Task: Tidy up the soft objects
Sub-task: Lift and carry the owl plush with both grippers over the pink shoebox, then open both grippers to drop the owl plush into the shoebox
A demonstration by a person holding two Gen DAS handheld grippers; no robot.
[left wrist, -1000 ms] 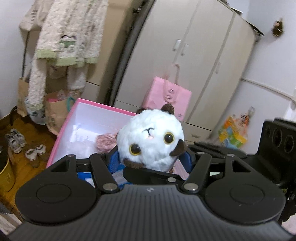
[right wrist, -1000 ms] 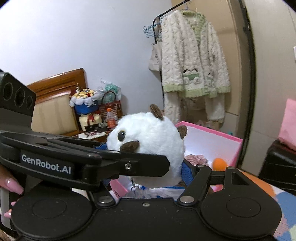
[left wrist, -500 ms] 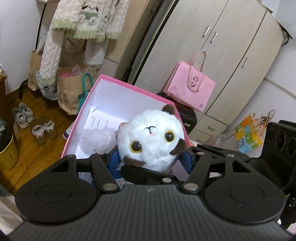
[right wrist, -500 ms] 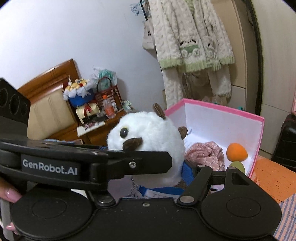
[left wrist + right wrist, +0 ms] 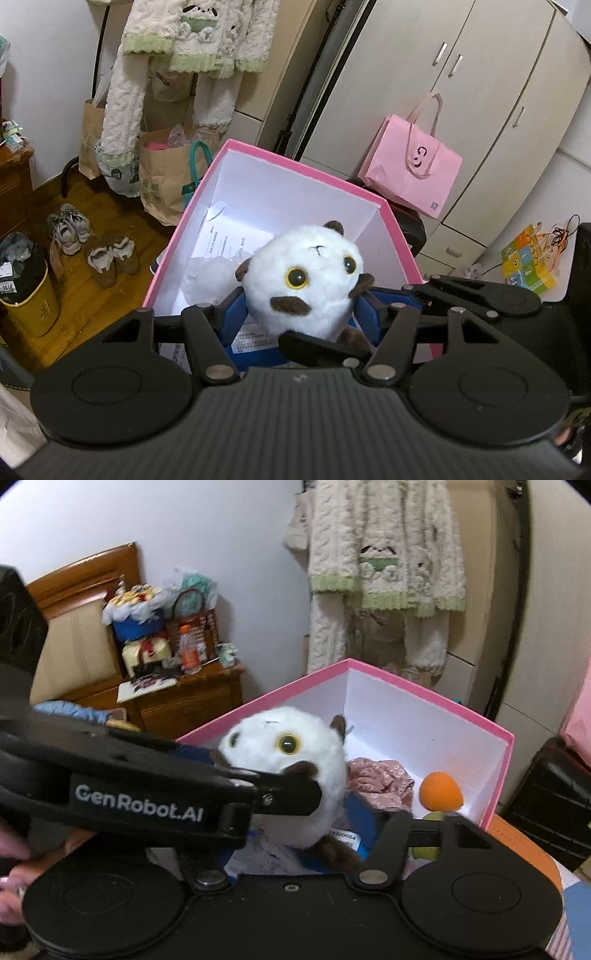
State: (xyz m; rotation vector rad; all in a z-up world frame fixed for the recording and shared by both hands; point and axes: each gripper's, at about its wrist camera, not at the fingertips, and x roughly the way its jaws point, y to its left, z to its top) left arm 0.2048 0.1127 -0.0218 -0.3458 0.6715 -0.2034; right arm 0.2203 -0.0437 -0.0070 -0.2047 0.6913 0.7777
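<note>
Between both pairs of my blue fingers sits the white plush toy (image 5: 306, 280), held over the near edge of the pink box (image 5: 295, 162).

My left gripper (image 5: 299, 314) is clenched on its sides, and my right gripper (image 5: 295, 812) clamps it too, crossing under the left one. Beyond, my right wrist view shows a floral cloth (image 5: 380, 779) and an orange ball (image 5: 441, 791) in the box; my left view shows only paper (image 5: 229, 236) there, and a pink bag (image 5: 413, 173) farther off.
</note>
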